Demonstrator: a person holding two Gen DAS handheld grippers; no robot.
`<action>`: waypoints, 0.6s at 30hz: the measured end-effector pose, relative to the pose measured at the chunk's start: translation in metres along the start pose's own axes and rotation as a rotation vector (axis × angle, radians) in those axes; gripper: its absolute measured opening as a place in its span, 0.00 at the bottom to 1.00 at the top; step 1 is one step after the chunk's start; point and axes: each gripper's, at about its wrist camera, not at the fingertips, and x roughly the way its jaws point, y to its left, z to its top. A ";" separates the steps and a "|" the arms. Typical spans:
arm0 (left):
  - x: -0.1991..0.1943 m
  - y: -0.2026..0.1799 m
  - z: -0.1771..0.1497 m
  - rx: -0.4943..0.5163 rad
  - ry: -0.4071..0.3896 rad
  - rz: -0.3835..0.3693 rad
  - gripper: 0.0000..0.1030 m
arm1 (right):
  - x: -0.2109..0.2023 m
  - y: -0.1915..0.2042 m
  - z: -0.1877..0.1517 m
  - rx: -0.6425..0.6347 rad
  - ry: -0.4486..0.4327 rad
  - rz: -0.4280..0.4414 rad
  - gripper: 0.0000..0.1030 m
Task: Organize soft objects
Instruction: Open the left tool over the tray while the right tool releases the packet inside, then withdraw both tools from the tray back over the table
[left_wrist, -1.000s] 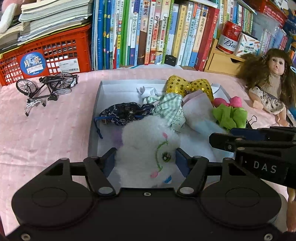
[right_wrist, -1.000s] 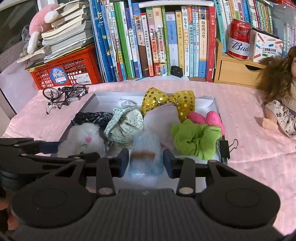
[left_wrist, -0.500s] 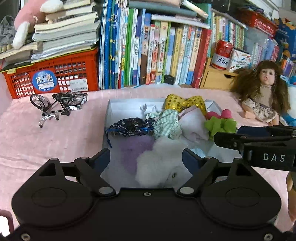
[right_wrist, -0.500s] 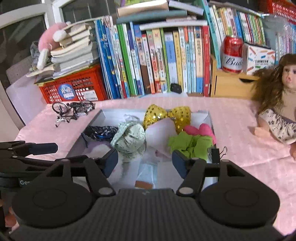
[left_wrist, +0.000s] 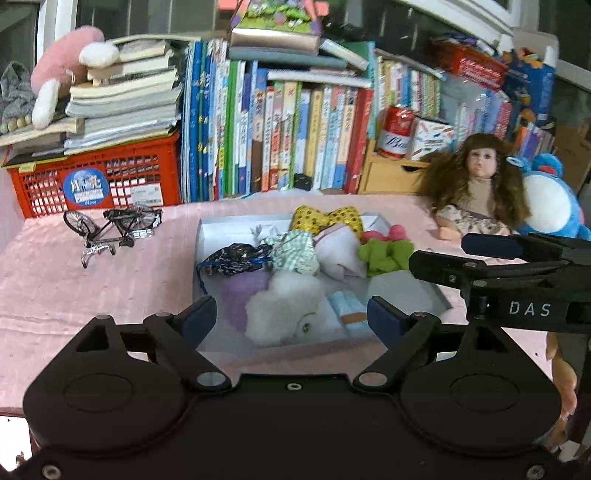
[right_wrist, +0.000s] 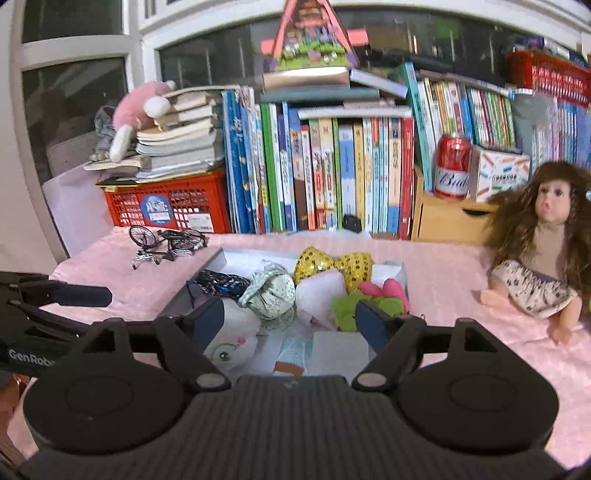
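A shallow white tray (left_wrist: 202, 236) on the pink cloth holds soft things: a white plush toy (left_wrist: 284, 306), a pale blue packet (left_wrist: 347, 308), a gold sequin bow (left_wrist: 325, 218), a green scrunchie (left_wrist: 384, 254), a navy patterned pouch (left_wrist: 232, 258) and a green checked cloth (left_wrist: 295, 251). My left gripper (left_wrist: 291, 317) hangs above the tray's near edge, its jaws opening, with nothing gripped. The plush lies in the tray below it. My right gripper (right_wrist: 290, 325) is beside it on the right, also opening and empty, over the packet (right_wrist: 295, 350) and plush (right_wrist: 232, 339).
A doll (left_wrist: 476, 184) sits at the right with a blue plush (left_wrist: 550, 203) behind it. A toy bicycle (left_wrist: 110, 225) stands left of the tray. A red basket (left_wrist: 99, 181), a row of books (left_wrist: 288, 140), a red can (left_wrist: 395, 133) and a wooden drawer box line the back.
Both grippers let go, the left of the white plush and the right of the blue packet. Their jaws widened, and both drew back and up from the tray.
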 end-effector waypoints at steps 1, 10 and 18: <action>-0.005 -0.002 -0.002 0.005 -0.008 -0.003 0.87 | -0.006 0.002 -0.002 -0.010 -0.012 0.001 0.85; -0.048 -0.021 -0.032 0.063 -0.071 -0.015 0.90 | -0.046 0.014 -0.025 -0.076 -0.099 -0.016 0.90; -0.077 -0.035 -0.075 0.008 -0.135 -0.007 0.93 | -0.081 0.019 -0.059 -0.088 -0.197 -0.090 0.99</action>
